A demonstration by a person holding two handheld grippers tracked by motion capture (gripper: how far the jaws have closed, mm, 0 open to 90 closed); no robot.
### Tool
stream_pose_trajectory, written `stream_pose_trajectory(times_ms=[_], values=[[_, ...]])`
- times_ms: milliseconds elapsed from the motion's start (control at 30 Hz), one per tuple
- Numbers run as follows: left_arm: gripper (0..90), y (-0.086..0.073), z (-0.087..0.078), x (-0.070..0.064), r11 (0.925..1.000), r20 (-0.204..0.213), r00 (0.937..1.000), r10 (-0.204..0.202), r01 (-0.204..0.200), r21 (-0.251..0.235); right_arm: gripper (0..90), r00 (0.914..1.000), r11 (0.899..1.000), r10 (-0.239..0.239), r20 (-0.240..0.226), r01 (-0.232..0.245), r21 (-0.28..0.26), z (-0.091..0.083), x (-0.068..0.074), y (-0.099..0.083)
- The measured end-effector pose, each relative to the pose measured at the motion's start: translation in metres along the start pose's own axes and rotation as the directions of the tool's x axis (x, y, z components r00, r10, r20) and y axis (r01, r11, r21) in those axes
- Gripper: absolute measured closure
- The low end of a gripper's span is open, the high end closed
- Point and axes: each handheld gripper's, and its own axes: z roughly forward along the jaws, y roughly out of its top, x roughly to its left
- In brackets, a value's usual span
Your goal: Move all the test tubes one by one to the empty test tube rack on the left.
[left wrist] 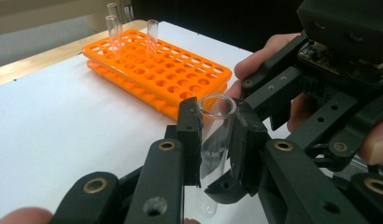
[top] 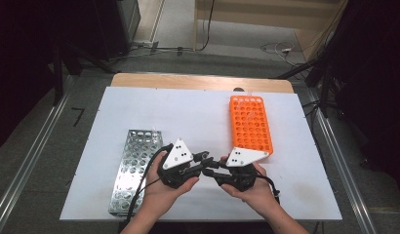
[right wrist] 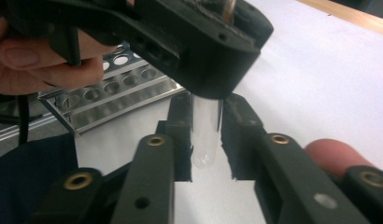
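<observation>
One tube is clamped in the left gripper; the right gripper brackets it, contact unclear. Three tubes stand in one orange rack; one metal rack lies left.

Clear glossy glass test tube — matt orange plastic rack, shiny perforated metal rack, smooth white desk
</observation>
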Motion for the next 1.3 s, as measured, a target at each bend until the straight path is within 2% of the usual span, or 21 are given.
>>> stream_pose_trajectory(times_ms=[33, 100, 267, 400, 533, 667, 700, 800, 933, 1300], values=[[76.2, 0.000, -0.001, 0.001, 1.0000, -0.002, 1.0000, 0.001, -0.001, -0.002, 63.4, 1.0000, 1.000, 0.000, 0.000, 0.000, 0.000, 0.000, 0.000, 0.000], [76.2, 0.001, -0.002, 0.003, 1.0000, -0.007, 1.0000, -0.004, 0.004, -0.003, 57.9, 0.9998, 1.000, 0.014, -0.016, -0.014, -0.010, -0.002, -0.003, 0.000], [76.2, 0.003, -0.006, 0.009, 0.9998, -0.020, 0.9997, -0.015, 0.014, -0.012, 35.0, 0.9998, 1.000, 0.015, -0.012, -0.016, -0.017, -0.006, -0.008, 0.000], [76.3, 0.005, -0.011, 0.014, 0.9996, -0.033, 0.9993, -0.018, 0.017, -0.023, 15.9, 0.9991, 0.999, 0.036, -0.022, -0.036, -0.013, -0.007, -0.014, -0.001], [76.3, 0.007, -0.019, 0.021, 0.9991, -0.055, 0.9982, -0.025, 0.023, -0.036, 7.6, 0.9994, 0.999, 0.034, -0.001, -0.034, -0.026, -0.012, -0.018, -0.002], [76.2, 0.009, -0.029, 0.030, 0.9981, -0.087, 0.9956, -0.037, 0.033, -0.052, 4.5, 0.9976, 0.998, 0.054, 0.044, -0.053, -0.028, -0.016, -0.021, -0.003], [76.3, 0.009, -0.032, 0.033, 0.9978, -0.096, 0.9945, -0.042, 0.037, -0.055, 2.0, 0.9971, 0.998, 0.058, 0.049, -0.057, -0.023, -0.017, -0.023, -0.004], [76.2, 0.010, -0.039, 0.040, 0.9967, -0.123, 0.9909, -0.054, 0.047, -0.066, 1.7, 0.9974, 0.998, 0.060, 0.039, -0.059, -0.026, -0.020, -0.026, -0.007], [76.3, 0.010, -0.047, 0.050, 0.9947, -0.156, 0.9851, -0.073, 0.060, -0.084, 1.8, 0.9962, 0.998, 0.063, 0.060, -0.061, -0.031, -0.024, -0.031, -0.010], [76.3, 0.006, -0.064, 0.073, 0.9895, -0.250, 0.9619, -0.110, 0.081, -0.120, 1.8, 0.9942, 0.997, 0.070, 0.081, -0.066, -0.050, -0.035, -0.040, -0.014]])
